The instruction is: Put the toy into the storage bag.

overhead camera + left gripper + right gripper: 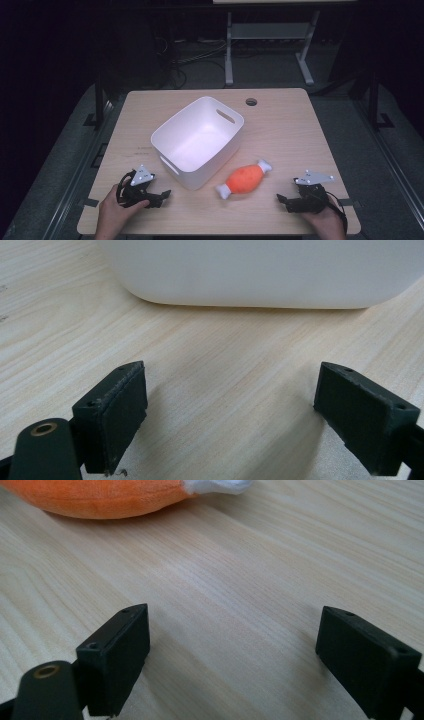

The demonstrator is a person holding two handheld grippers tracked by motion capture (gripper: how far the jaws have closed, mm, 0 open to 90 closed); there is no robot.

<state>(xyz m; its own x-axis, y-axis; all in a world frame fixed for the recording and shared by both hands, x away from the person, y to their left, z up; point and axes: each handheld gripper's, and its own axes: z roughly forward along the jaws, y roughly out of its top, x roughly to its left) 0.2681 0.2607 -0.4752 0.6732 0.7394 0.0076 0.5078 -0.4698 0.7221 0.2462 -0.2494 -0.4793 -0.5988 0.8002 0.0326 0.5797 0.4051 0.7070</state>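
Both grippers rest low on the table [280, 105] near its front edge — left gripper [161, 196] by the front-left corner, right gripper [283, 200] by the front-right corner. In the left gripper view and the right gripper view alike the jaws stand wide apart with nothing but bare wood between them.

The orange plush drumstick [244, 178] with white ends lies on its side between the grippers, nearer the right one, just beside the front-right wall of the white bin [165, 134]; whether it touches the wall I cannot tell. The bin sits at mid-table, skewed to the edges and empty.

Judgement: start of the pick — no contact made. The right gripper faces the toy, so it is the likelier one to act. Next move calls for advancing it until the jaws straddle the orange body, closing, then lifting above the bin rim.
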